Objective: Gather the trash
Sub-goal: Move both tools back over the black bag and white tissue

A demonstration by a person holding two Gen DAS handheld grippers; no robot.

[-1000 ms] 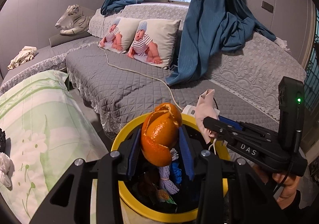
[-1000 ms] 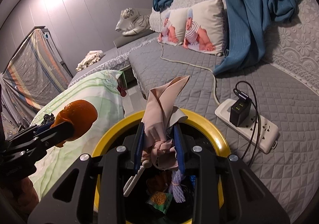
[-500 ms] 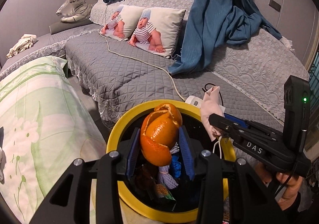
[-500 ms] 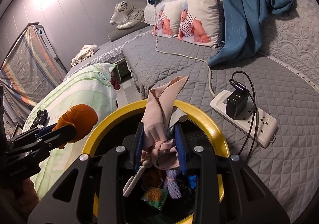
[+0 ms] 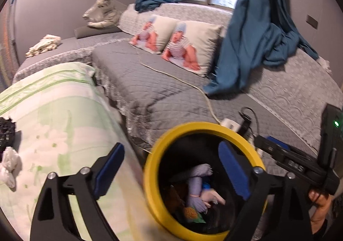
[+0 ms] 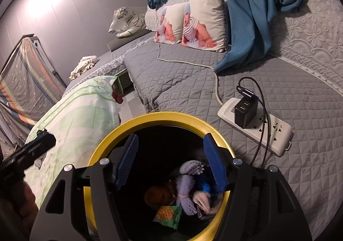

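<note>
— Where was the trash?
— In the yellow-rimmed bin (image 6: pixel 154 117): the orange peel (image 6: pixel 157 194), a pinkish cloth (image 6: pixel 202 200) and a snack packet (image 6: pixel 168 214) lay at the bottom.
— And the grippers?
— The left gripper (image 5: pixel 171 168) had just sprung wide, nothing between its fingers. The right gripper (image 6: pixel 170 163) had just opened too, empty, over the bin's mouth.

bin rim (image 6: pixel 165 117): smooth yellow plastic, slight sheen
sofa cover (image 6: pixel 310 99): matt grey quilted cloth
curtain (image 6: pixel 253 11): soft blue cloth, faint sheen
power strip (image 6: pixel 270 131): smooth white plastic
snack wrapper (image 6: pixel 169 214): glossy printed film
right gripper (image 6: pixel 170 162) pads: ribbed blue rubber-like facing
</note>
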